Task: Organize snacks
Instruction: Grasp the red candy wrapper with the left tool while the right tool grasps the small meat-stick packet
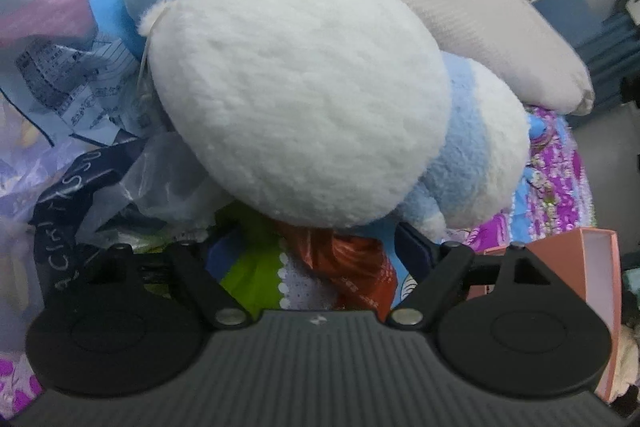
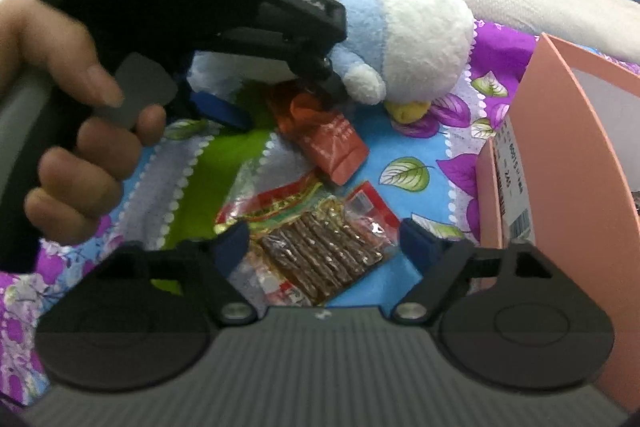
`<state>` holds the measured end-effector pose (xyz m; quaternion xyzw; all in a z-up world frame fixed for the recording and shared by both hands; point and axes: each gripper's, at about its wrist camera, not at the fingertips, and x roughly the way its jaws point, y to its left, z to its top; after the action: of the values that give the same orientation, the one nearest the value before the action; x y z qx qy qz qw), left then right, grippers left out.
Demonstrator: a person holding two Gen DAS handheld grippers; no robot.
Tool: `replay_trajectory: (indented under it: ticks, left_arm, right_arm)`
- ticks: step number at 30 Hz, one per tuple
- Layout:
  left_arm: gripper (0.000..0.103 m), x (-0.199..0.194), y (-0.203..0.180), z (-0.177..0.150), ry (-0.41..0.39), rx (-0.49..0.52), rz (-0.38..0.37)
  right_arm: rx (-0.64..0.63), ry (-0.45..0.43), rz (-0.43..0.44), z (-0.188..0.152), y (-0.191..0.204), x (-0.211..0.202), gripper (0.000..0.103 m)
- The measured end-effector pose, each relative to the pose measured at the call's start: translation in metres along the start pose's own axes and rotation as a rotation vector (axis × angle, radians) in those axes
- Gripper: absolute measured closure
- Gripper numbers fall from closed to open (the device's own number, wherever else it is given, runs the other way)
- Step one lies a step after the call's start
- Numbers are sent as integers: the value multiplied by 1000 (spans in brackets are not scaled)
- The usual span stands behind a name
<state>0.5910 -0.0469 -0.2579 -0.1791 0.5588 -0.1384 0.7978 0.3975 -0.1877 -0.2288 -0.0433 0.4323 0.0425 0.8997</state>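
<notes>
So the left wrist view is mostly blocked by a big white plush toy, with just a corner of the red snack packet peeking out under it between the spread-apart fingers of the left gripper. The right view is clearer: a clear pack of brown snack sticks lies on the floral bedsheet between the right gripper fingers, jaws wide and untouching, pink box just beside.

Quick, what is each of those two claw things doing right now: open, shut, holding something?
Left gripper: jaws open, holding nothing.
Right gripper: jaws open, holding nothing.
</notes>
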Motion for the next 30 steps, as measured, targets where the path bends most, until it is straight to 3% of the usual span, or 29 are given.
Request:
replay_trajectory:
  ticks: [3,7,9,13,14,15,23,30]
  left_arm:
    - [18,2,-10,1,24,-22,21]
    - [25,8,-17,2,41,-49,59]
    - [28,10,-21,3,46,-47,75]
    - [46,15,-29,6,64,-56,46]
    - [48,15,-26,6,63,-64,45]
    - [49,14,-27,6,61,-67,42]
    - [53,-8,-23,-14,22,-28,21]
    - [54,-37,-14,-40,8,-22,-4]
  right_arm:
    - [35,16,13,-2,-7,4,16]
    - [79,56,79,-5,-13,14,21]
    - [73,49,86,-5,-11,13,33]
    - [98,36,102,-3,-13,6,42]
    - [107,29,97,-3,-14,2,54]
    - [117,17,94,-3,-17,-2,62]
    - [105,-3,90,-4,-26,-25,80]
    - [99,0,70,-13,-22,-48,86]
